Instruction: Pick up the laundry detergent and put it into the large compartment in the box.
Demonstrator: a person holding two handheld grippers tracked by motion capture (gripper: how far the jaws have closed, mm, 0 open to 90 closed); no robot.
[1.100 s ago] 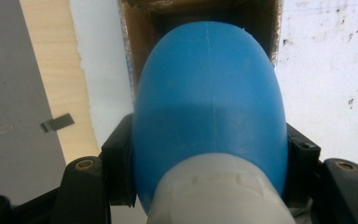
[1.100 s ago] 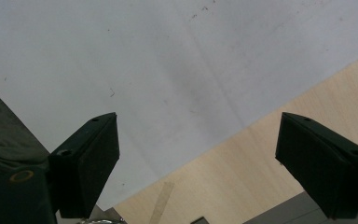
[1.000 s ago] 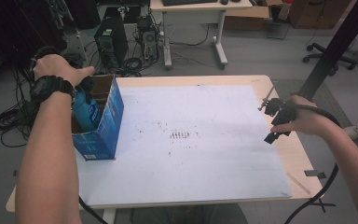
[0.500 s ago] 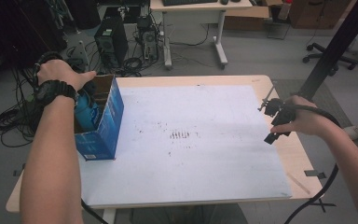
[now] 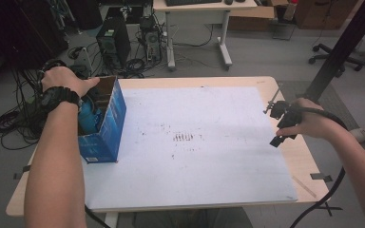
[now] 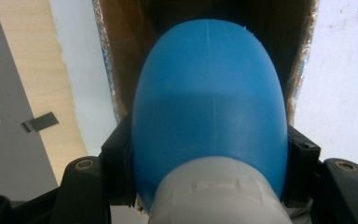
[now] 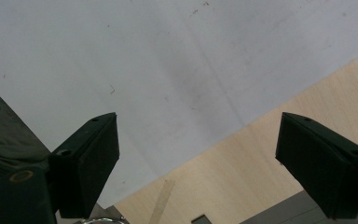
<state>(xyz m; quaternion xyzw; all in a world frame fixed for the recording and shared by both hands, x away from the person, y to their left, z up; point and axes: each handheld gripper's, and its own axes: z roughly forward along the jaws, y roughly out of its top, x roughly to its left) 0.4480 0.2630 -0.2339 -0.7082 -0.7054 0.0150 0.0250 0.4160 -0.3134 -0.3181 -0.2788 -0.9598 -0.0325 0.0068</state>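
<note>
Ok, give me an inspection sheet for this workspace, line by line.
Surface: wooden table under a white sheet with dark specks at its middle.
Job's things: blue box, open, at the table's left; blue rounded object with a grey end, at the box's opening.
Clutter: nothing seen.
Grippers: left gripper shut on the blue rounded object; right gripper open over the table's right edge.
Cables: black cable trails from the right gripper; coils on the floor at left.
Surroundings: desk, computer towers, office chair.
</note>
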